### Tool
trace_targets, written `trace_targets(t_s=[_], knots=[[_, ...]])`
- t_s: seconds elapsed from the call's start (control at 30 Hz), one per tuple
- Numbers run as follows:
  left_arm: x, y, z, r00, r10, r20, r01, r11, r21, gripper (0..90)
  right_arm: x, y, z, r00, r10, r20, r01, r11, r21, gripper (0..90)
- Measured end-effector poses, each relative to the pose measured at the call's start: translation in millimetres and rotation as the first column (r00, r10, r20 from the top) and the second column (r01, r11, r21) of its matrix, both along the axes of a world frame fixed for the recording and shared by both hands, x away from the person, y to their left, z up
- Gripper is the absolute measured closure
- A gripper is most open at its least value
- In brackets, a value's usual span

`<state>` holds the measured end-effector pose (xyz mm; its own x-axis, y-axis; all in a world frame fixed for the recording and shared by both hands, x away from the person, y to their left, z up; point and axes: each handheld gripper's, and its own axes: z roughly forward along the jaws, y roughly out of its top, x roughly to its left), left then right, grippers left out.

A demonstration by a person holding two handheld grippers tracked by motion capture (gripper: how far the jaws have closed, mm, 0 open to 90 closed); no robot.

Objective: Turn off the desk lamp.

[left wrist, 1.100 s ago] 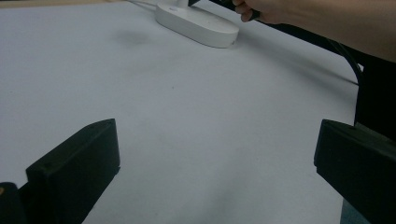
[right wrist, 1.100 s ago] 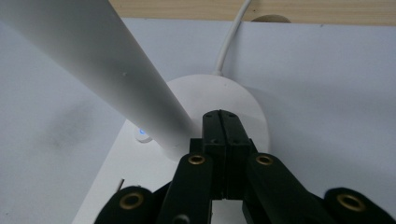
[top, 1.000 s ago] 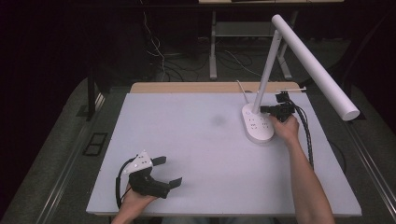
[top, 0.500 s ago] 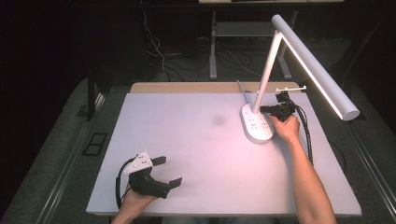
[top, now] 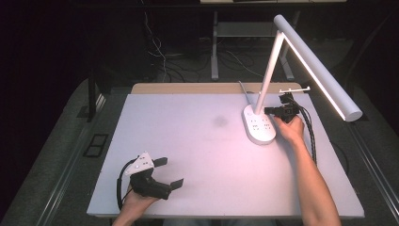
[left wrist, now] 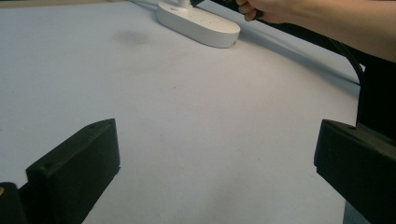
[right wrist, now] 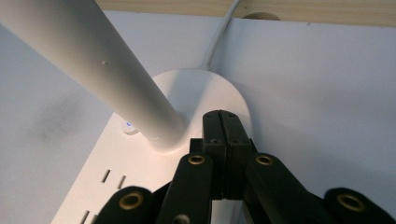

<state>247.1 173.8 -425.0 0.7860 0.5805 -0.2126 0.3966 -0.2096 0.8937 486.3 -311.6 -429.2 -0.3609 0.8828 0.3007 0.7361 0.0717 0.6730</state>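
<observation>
- Lamp (top: 282, 80): white desk lamp at the table's far right. Oblong base (top: 259, 125) lies flat on the table, with socket slots on its top. A slim pole (top: 268, 75) leans up from the base's far end. Long tube head (top: 317, 66) slopes down toward the right edge, lit strip along its underside.
- In the right gripper view a small blue light (right wrist: 127, 125) glows on the base just beside the pole's foot; a white cord (right wrist: 219, 35) runs off the base's far end toward the wood edge.
- Right gripper (top: 270, 111): held in the right hand (top: 289, 128) beside the base, jaws pressed flat together with nothing between them, tips over the base's far end next to the pole. Touching the base or not: cannot tell.
- Left gripper (top: 170, 174): near left of the table, in the left hand (top: 136, 200), jaws spread wide, nothing held. Grey plate (top: 141, 162) on top.
- Table (top: 188, 141): pale matte top, a faint dark smudge (top: 219, 121) left of the base, a wood strip (top: 188, 88) along the far edge.
- Room: dark. Grey floor around the table, cables (top: 160, 52) and a metal stand leg (top: 215, 44) behind.
</observation>
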Motion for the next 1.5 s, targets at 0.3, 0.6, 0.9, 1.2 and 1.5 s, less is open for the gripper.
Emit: trace_targets(t_s=[0.3,0.6,0.9,1.2,1.5], knots=[[-0.5,1.0,0.3,1.0,0.002,0.0,-0.002,1.0,-0.004,0.0,1.5,9.3,2.5,0.9998,0.021,0.007,-0.021,1.0,-0.005,90.0],[-1.6,-0.9,0.2,1.0,-0.007,-0.002,0.007,1.0,0.001,0.0,2.0,12.0,2.2,0.9997,0.019,0.013,-0.019,0.999,-0.039,90.0],[-0.3,1.4,0.2,1.0,0.002,-0.004,-0.002,1.0,-0.008,0.0,-1.0,12.7,6.4,0.9993,0.016,0.033,-0.016,1.0,-0.013,90.0],[-2.4,0.6,1.1,1.0,-0.004,0.0,0.004,0.9999,-0.01,0.0,-9.8,8.1,21.4,0.9981,0.024,0.057,-0.023,1.0,-0.02,87.8],[-3.4,-0.1,1.7,0.9999,-0.011,0.0,0.011,0.9997,-0.02,0.0,-28.8,6.8,43.7,0.9967,0.026,0.077,-0.026,1.0,-0.007,78.3]])
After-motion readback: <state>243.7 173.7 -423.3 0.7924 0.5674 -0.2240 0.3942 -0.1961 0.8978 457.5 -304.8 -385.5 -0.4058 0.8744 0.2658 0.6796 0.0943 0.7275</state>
